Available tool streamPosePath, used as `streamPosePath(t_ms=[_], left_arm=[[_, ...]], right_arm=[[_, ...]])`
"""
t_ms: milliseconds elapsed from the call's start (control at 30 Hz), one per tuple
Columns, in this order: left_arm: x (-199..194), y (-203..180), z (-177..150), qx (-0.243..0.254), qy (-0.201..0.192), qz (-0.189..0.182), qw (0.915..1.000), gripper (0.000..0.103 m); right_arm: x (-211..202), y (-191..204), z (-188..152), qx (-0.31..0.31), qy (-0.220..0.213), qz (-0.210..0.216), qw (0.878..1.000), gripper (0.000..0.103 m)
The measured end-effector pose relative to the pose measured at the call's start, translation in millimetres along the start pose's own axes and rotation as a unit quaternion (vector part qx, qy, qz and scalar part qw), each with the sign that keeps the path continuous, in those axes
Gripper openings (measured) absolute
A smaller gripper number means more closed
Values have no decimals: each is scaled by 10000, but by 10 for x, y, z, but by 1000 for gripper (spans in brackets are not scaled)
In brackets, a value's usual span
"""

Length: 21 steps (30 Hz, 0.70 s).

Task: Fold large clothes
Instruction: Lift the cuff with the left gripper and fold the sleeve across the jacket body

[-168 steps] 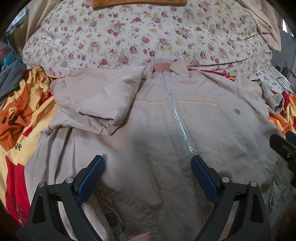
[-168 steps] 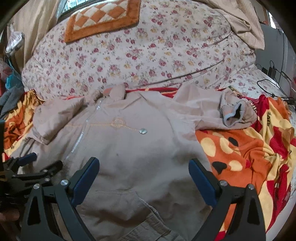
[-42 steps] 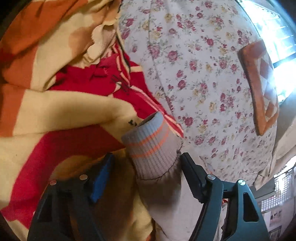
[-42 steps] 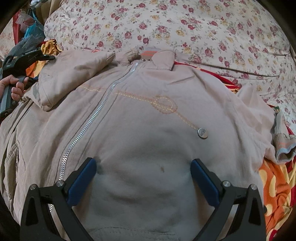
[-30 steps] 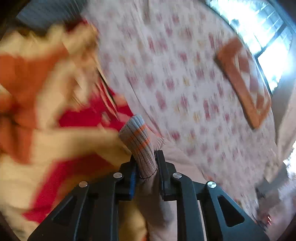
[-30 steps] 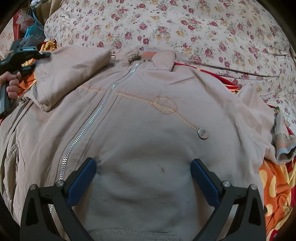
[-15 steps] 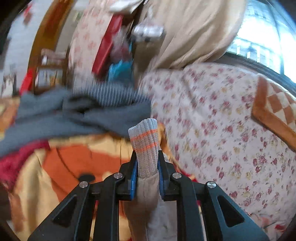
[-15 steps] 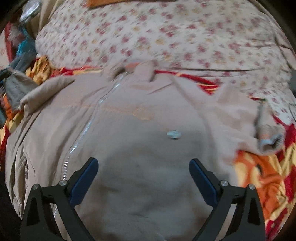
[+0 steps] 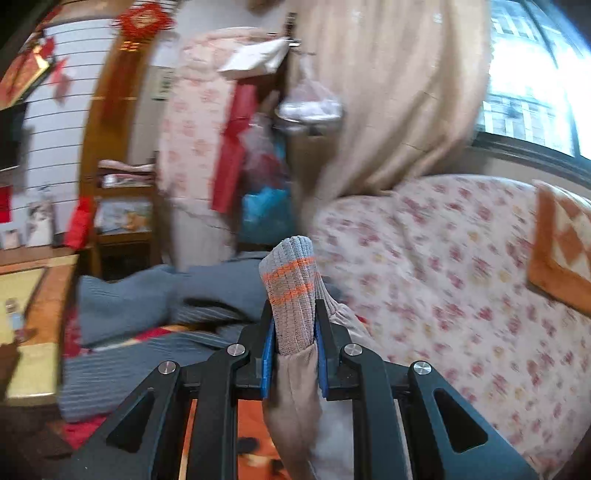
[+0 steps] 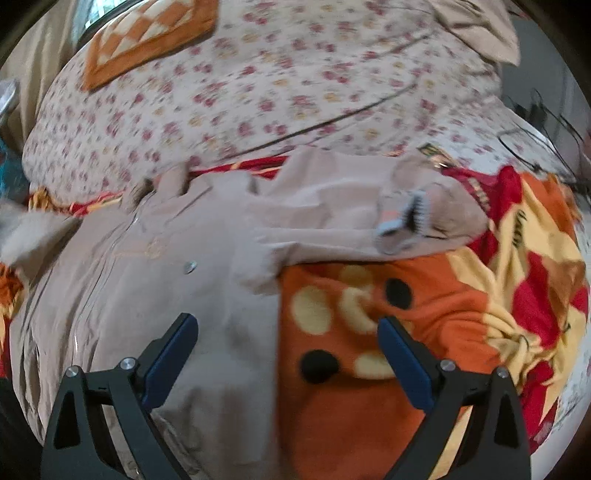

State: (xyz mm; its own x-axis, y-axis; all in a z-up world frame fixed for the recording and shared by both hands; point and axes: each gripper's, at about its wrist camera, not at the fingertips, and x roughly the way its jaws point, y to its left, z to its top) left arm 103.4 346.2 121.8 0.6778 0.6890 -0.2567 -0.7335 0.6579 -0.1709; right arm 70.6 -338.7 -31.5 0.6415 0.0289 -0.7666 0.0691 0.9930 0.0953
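A beige zip jacket (image 10: 155, 280) lies front up on an orange, red and yellow blanket (image 10: 461, 306). My left gripper (image 9: 293, 343) is shut on the jacket's left sleeve cuff (image 9: 290, 280), a ribbed grey cuff with orange stripes, and holds it lifted with the sleeve hanging below. My right gripper (image 10: 288, 347) is open and empty, low over the jacket's right edge and the blanket. The right sleeve, with its ribbed cuff (image 10: 406, 218), lies stretched out to the right on the blanket.
A big floral quilt (image 10: 258, 85) is piled behind the jacket, with an orange checked cushion (image 10: 147, 33) on it. Grey clothes (image 9: 133, 306) lie at the bed's left side. A beige curtain (image 9: 399, 92), wooden shelves (image 9: 122, 206) and hanging bags stand beyond.
My left gripper closed on the left cuff and lifted it up and outward, drawing the sleeve off the jacket's chest. My right gripper, still open, has swung to the right.
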Motion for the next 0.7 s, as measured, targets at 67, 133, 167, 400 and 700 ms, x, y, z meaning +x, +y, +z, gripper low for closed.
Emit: streamPosePath(t_ms=[67,133,167,400,700], left_arm=[[25,123,72,-82,19,239,9997,11],[37,146,101,-85,14,346,9994,11],[38,119,109,-80,66,278,9996,11],[-179,-759,-445,264,1050,-1291,9857,11],[-868,-2264,-2107,1066,2455,-2573,9285,11]], right_arm=[[9,-87,9,128,-20,36,9999,100],[15,-117,10,157,-4,99,9998,100],[16,-119,10,147,-1,127,9998,100],[25,-99,-5,94,4,259,9996,100],[76,-272,-34,365,112,244,9990,100]])
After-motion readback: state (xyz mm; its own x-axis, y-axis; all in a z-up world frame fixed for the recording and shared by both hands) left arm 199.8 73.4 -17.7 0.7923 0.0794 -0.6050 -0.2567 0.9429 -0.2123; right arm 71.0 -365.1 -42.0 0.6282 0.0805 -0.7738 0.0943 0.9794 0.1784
